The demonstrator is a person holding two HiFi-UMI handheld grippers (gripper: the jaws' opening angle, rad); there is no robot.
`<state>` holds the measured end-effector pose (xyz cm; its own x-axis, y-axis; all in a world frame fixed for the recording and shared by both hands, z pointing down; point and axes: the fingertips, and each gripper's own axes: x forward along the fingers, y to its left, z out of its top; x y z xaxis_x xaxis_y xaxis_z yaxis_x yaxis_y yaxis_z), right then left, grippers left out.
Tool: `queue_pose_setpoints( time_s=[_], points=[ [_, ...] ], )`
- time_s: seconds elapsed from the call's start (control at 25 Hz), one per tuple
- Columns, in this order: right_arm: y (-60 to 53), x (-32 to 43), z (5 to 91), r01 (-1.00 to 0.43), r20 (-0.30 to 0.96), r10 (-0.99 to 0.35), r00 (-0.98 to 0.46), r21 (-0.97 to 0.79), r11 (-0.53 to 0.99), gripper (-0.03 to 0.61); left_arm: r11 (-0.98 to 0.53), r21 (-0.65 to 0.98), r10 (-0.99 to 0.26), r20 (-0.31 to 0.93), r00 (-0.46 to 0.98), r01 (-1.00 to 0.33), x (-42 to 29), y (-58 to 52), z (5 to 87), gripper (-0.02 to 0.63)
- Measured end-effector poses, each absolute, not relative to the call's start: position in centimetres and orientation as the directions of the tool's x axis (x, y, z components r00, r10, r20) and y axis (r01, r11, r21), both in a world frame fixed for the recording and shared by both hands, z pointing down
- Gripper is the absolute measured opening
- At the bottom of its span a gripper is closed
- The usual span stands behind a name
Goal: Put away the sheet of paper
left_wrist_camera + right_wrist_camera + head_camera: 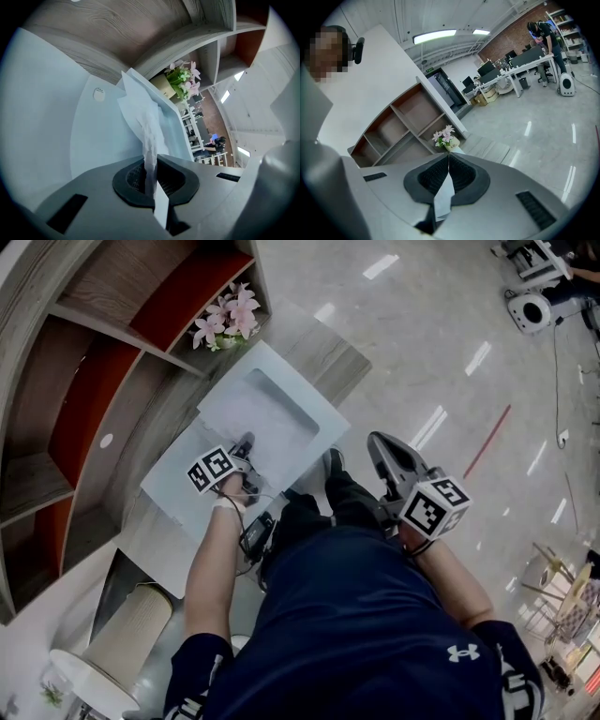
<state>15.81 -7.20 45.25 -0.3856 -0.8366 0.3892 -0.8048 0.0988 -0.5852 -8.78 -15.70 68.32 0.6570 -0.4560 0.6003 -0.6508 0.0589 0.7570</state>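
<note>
The sheet of paper point(281, 413) is white and lies on a pale blue flat top point(173, 493) beside the wooden shelves. My left gripper point(246, 444) rests at the sheet's near edge. In the left gripper view the left gripper point(150, 176) is shut on the sheet of paper point(143, 112), which rises crumpled from between the pads. My right gripper point(375, 442) hangs to the right over the floor, apart from the paper. In its own view the right gripper point(448, 161) is shut, with nothing between its pads.
Wooden shelves point(84, 409) with red backs stand at the left. A pot of pink flowers point(228, 320) sits on the lowest shelf, just beyond the blue top. A beige cylinder point(131, 634) stands at the lower left. Glossy grey floor point(422, 352) spreads to the right.
</note>
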Motion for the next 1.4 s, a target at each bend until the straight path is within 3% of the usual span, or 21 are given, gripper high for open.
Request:
queue_pose_setpoints(
  time_s=[0.84,0.88,0.96,1.04,1.2,1.4],
  points=[
    [-6.4,16.6,45.3,-0.813,0.411,-0.836,-0.363,-0.578,0.069,0.014,0.09,0.779,-0.464,0.583,0.666,-0.62,-5.2,-18.3,69.1,0.02],
    [-6.4,16.6,45.3,-0.813,0.411,-0.836,-0.364,-0.579,0.069,0.014,0.084,0.777,-0.461,0.585,0.667,-0.624,-5.1,-18.2,69.0,0.04],
    [-6.5,16.4,45.3,-0.812,0.409,-0.836,-0.367,-0.58,0.072,0.014,0.065,0.765,-0.449,0.596,0.666,-0.641,-5.1,-18.0,68.8,0.16],
    [-6.7,16.0,45.3,-0.809,0.404,-0.833,-0.379,-0.582,0.085,0.014,0.045,0.749,-0.442,0.609,0.659,-0.661,-5.4,-17.6,68.4,0.225],
    [-7.7,14.5,45.2,-0.797,0.393,-0.814,-0.428,-0.589,0.135,0.014,0.036,0.722,-0.482,0.618,0.621,-0.691,-7.2,-17.1,66.5,0.278],
    [-8.6,12.3,44.6,-0.786,0.378,-0.787,-0.488,-0.583,0.207,0.014,0.05,0.719,-0.559,0.596,0.577,-0.693,-10.7,-16.2,63.4,0.285]
  ],
)
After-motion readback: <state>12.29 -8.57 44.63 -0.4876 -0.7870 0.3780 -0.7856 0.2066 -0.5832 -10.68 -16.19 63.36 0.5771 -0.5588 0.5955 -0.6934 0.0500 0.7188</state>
